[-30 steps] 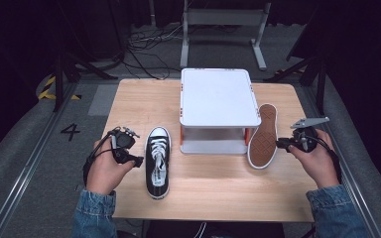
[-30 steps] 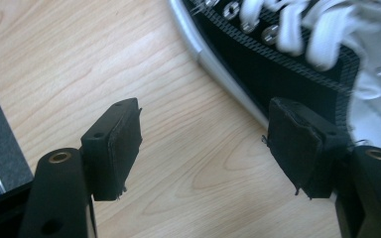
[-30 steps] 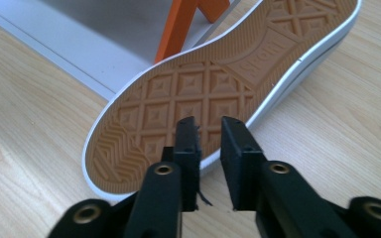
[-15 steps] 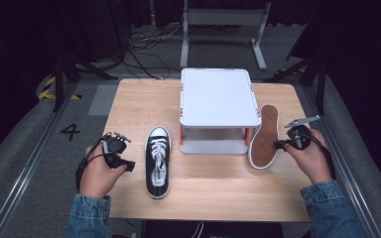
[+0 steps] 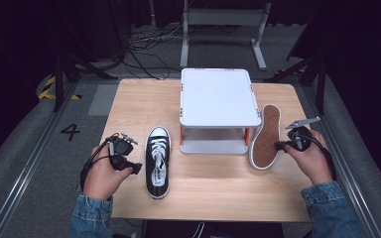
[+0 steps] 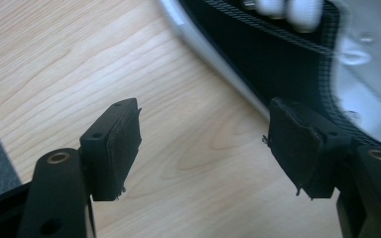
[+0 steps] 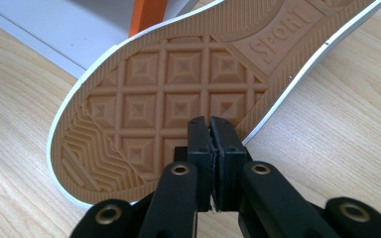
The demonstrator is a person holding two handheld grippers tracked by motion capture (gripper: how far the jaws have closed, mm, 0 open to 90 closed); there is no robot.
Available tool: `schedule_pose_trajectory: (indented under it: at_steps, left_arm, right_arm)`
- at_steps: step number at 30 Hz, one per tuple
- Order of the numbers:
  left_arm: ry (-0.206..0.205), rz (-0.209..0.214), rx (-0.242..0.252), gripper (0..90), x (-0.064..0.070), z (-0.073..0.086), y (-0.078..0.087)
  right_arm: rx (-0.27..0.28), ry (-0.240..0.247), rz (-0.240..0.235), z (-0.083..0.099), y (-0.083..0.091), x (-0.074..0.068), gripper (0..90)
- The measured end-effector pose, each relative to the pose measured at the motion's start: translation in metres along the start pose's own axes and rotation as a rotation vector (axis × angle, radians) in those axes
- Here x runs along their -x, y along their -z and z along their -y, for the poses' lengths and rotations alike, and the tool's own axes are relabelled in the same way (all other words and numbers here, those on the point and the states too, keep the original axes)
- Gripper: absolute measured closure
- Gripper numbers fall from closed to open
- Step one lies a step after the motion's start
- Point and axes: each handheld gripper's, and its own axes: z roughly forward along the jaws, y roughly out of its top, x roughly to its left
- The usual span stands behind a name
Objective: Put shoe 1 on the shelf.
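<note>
At the lower left of the frame the left claw (image 5: 129, 166) is wide open beside the light, soft black canvas shoe with white laces (image 5: 157, 161) on the wooden bench (image 5: 213, 191), best pinched by its bendy side wall, while the right claw (image 7: 211, 134) is closed on nothing.

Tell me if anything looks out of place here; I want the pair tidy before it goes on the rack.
One thing: the right-hand sneaker lies sole-up, tan tread showing, tilted against the white shoe rack. The other black sneaker stands upright, laces up. The right hand-held gripper is shut at that sole; the left hand-held gripper is open.
</note>
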Motion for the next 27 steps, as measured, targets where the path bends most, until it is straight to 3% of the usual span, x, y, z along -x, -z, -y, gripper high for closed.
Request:
schedule_pose_trajectory:
  at_steps: [4, 9, 11, 13, 16, 21, 24, 25, 27]
  left_arm:
    - [-0.07, 0.028, 0.013, 29.7, 0.021, -0.002, 0.01]
    - [-0.179, 0.113, 0.006, 29.6, 0.052, -0.007, 0.011]
    - [-0.214, 0.104, 0.01, 33.7, 0.061, -0.01, 0.007]
    - [-0.243, 0.067, -0.001, 31.9, 0.067, -0.013, 0.004]
    - [-0.283, 0.049, -0.001, 32.7, 0.072, -0.015, 0.003]
    - [-0.304, 0.043, 0.006, 30.6, 0.074, -0.016, 0.005]
    - [-0.293, 0.047, 0.016, 30.1, 0.075, -0.016, 0.009]
    - [-0.298, 0.06, 0.025, 27.3, 0.075, -0.016, 0.011]
    - [-0.307, 0.141, 0.053, 25.2, 0.08, -0.016, 0.016]
  right_arm:
    - [0.002, -0.001, 0.002, 0.0, 0.0, 0.0, 87.9]
    - [0.002, 0.0, 0.002, 0.0, 0.0, 0.0, 87.8]
    - [0.002, -0.003, -0.001, 0.0, 0.0, 0.0, 87.4]
    - [0.002, -0.003, -0.003, 0.0, 0.0, 0.0, 87.1]
    - [0.003, -0.002, -0.004, 0.0, 0.0, 0.0, 86.9]
    - [0.009, -0.006, -0.012, 0.0, 0.0, -0.001, 83.7]
    - [0.011, -0.006, -0.015, 0.0, 0.001, -0.001, 81.9]
    - [0.01, -0.007, -0.013, 0.0, 0.001, -0.002, 81.4]
    - [0.01, -0.005, -0.012, -0.001, 0.001, -0.002, 80.4]
